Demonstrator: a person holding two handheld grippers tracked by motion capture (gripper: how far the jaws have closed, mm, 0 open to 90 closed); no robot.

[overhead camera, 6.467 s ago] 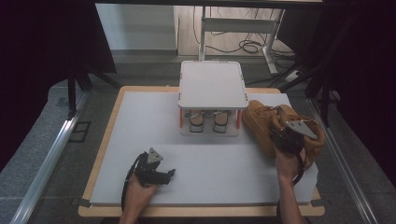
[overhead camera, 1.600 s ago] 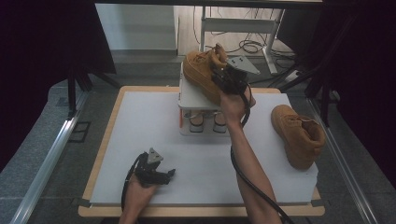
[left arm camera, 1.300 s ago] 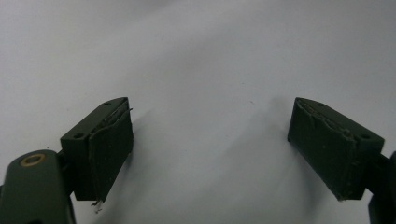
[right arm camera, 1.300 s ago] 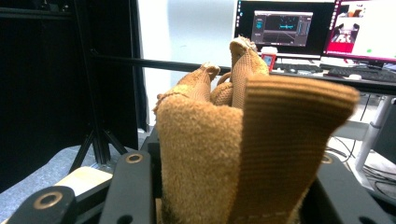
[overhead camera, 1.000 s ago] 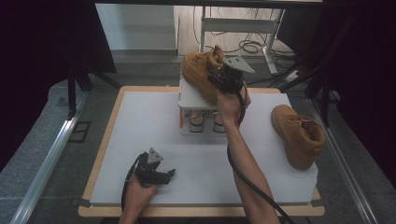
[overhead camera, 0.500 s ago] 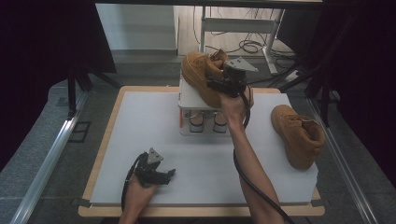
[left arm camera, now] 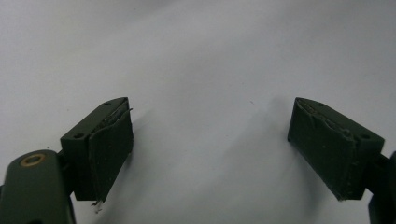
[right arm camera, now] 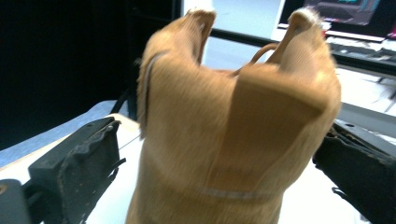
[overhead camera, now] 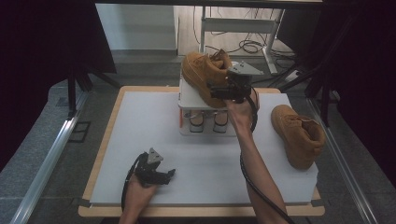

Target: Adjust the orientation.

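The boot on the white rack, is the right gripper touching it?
Apart. In the right gripper view the boot stands between the right gripper's jaws, which have just been opening; a strip of light surface shows between the left pad and the boot.

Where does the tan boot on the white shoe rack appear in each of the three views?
High view: the boot on the rack stands upper centre, on top of the white shoe rack, at the right hand-held gripper.
Left gripper view: not in this picture.
Right gripper view: the boot's heel stands in the centre, between the open jaws.
Shared landmark: the white table surface.
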